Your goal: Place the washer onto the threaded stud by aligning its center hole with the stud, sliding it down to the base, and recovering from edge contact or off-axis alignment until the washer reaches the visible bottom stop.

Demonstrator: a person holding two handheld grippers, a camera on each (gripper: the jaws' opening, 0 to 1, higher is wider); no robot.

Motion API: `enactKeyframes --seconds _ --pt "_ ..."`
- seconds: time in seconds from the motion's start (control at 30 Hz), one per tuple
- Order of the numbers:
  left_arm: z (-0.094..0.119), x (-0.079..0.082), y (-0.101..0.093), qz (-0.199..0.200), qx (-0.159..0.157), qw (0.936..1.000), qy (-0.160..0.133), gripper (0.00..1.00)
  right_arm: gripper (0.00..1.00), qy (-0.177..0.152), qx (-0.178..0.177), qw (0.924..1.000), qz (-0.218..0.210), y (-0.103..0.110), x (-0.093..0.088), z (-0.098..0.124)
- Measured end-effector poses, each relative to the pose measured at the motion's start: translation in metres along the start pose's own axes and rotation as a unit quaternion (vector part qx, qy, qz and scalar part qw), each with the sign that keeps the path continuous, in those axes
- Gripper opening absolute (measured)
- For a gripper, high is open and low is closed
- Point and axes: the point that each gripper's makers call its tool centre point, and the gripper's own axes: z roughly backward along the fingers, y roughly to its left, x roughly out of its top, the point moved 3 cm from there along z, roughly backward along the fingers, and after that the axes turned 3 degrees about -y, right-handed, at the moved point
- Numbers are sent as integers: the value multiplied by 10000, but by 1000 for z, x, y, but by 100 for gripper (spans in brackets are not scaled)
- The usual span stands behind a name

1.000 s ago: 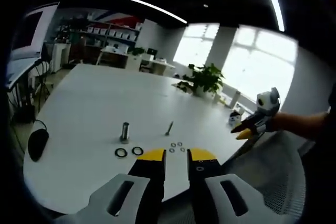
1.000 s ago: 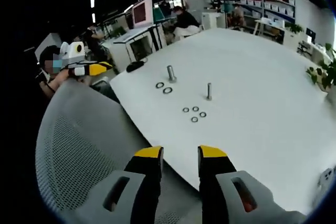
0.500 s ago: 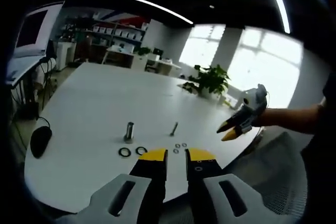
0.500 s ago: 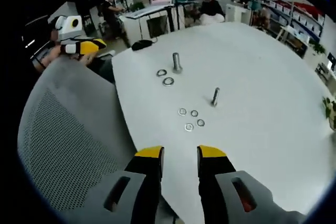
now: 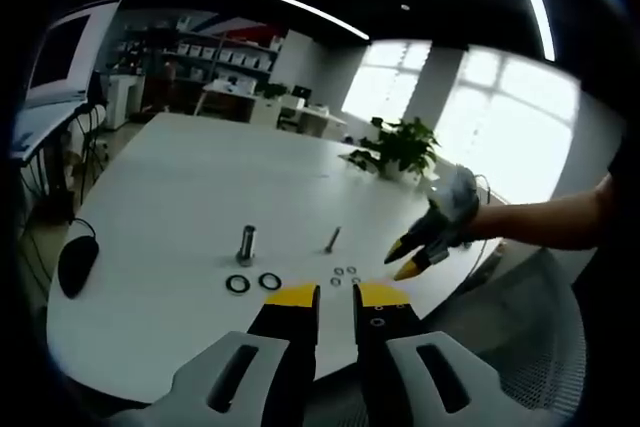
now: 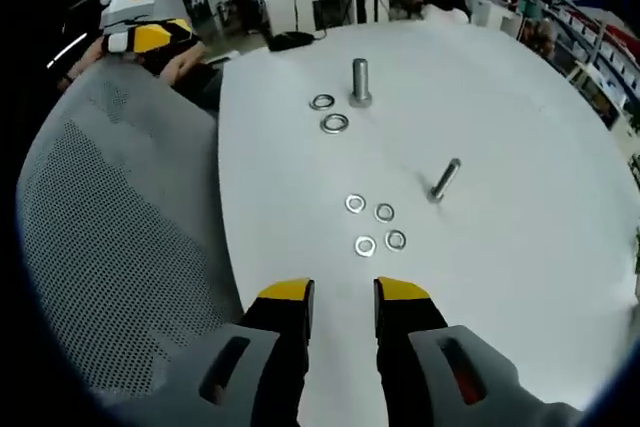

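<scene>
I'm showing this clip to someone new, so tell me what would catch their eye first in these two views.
Most striking is the white table with its small hardware: a thick upright stud with two larger washers beside it, and a thinner stud next to four small washers. In the left gripper view, the right gripper reaches in above the table edge, yellow-tipped jaws apart and empty. A grey mesh chair back sits against the table edge.

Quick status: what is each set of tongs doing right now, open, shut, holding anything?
Left tongs: open, holding nothing.
Right tongs: open, holding nothing, above the table edge near the small washers.
</scene>
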Motion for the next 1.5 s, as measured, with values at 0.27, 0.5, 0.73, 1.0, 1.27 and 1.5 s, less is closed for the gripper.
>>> enactKeyframes --seconds 0.27,0.5,0.73,1.0,1.27,1.5 --pt "1 0 2 57 64 10000 -24 11 25 384 64 9985 391 -10 5 -25" --pt "1 -1 3 39 47 10000 19 11 23 600 15 9967 555 -18 5 -34" --pt "1 -1 4 41 47 10000 26 11 23 762 104 9937 812 -16 6 -41" --pt "1 -1 4 38 44 10000 42 11 22 950 135 9895 1084 -13 5 -48" --pt "1 -2 3 30 41 10000 62 11 20 957 106 9894 1091 -15 6 -48" --pt "1 -2 3 23 31 10000 65 11 15 958 59 9894 1094 -18 9 -49"
